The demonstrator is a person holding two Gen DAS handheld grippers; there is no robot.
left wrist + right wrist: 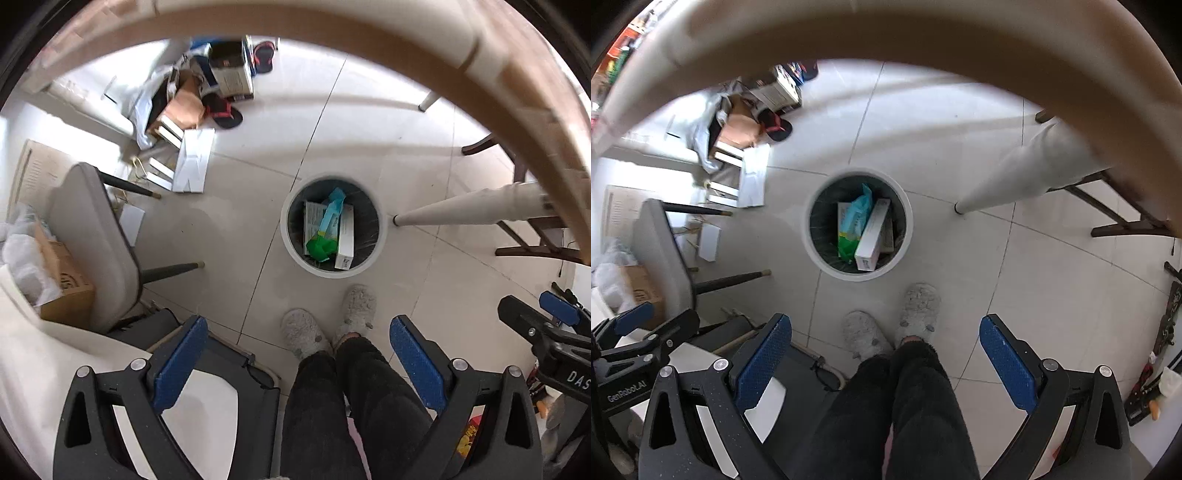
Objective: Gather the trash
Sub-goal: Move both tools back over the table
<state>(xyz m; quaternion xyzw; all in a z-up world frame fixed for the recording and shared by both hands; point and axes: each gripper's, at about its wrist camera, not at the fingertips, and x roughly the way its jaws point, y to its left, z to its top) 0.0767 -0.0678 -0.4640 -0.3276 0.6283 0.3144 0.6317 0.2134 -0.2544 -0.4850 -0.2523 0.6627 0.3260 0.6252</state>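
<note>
A round white bin [289, 243] with a dark liner stands on the tiled floor; it also shows in the right wrist view [812, 243]. Inside lie a white carton [345, 240], a blue-and-green packet [325, 229] and another box; the right wrist view shows the carton [873, 234] and packet [854, 225] too. My left gripper [297, 332] is open and empty, high above the floor, short of the bin. My right gripper [886, 332] is open and empty beside it. Each gripper shows at the other view's edge: right [543, 325], left [646, 328].
The table edge [498, 74] arches over the top, with a white leg [461, 210] right of the bin. A grey chair [92, 236] stands left. Boxes, papers and sandals [192, 99] clutter the far floor. The person's slippered feet [328, 321] are near the bin.
</note>
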